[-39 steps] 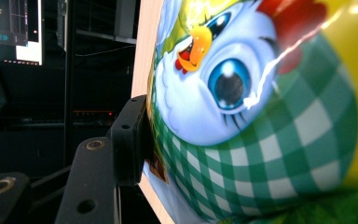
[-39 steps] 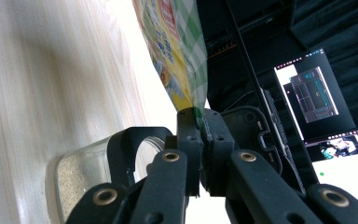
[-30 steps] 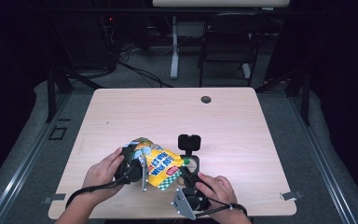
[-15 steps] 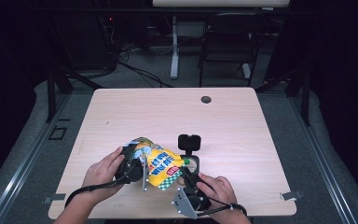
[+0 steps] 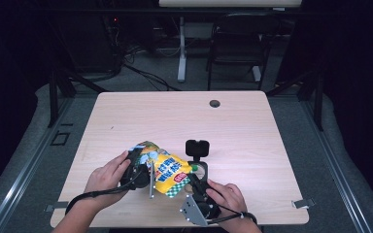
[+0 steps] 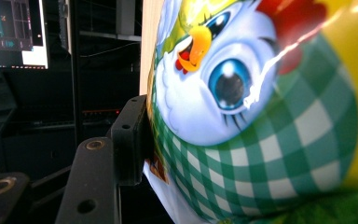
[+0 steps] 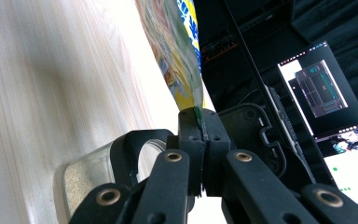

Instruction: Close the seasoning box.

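We hold the bag [image 5: 162, 172] off the table [image 5: 252, 121] at its near edge — left gripper [image 5: 143, 172] clamping its body, right gripper [image 7: 199, 122] pinching one corner, likely to tear it open.

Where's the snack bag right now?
In the high view the snack bag is at the table's near edge, held between both grippers, left of the black clip.

You see the table [image 5: 252, 126] evenly lit from above while the room around it falls into near black. Glare streaks across the snack bag [image 6: 261, 116], which sits soft and out of focus. Bright monitors [image 7: 326, 88] glow behind your right gripper's sharp jaws.
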Motion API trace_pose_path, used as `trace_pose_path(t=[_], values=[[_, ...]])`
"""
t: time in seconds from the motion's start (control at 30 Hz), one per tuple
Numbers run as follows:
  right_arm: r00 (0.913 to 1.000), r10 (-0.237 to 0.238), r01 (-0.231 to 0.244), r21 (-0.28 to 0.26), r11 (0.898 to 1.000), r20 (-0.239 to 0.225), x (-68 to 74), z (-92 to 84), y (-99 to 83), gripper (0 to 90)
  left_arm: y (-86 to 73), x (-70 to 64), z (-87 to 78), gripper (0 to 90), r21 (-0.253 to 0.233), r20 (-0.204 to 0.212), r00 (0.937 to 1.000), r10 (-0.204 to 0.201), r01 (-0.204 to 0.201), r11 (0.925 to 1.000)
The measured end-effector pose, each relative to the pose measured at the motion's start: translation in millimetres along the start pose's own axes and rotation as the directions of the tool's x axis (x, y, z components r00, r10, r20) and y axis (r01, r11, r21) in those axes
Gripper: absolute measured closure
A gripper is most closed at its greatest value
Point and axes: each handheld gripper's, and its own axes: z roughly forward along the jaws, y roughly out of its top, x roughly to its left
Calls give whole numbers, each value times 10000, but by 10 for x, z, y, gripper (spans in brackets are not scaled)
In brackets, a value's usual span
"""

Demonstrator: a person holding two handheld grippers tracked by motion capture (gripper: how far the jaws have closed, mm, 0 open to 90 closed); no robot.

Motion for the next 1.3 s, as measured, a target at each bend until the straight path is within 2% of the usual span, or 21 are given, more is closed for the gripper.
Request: trace_pose_path(t=[0.5,0.77,1.3], values=[[9999,117,-117,-11,9999,-93,26,13,-19,895,26,41,-23,484,220,-102,9982,583,-581,9981],[9999,-34,34,-27,10000,-103,51,31,-40,897,57,64,-36,485,435,-192,9935,1124,-1115,9928],[9996,-211,212,94,9997,-165,82,49,-58,898,98,86,-50,489,656,-316,9849,1701,-1678,9836]])
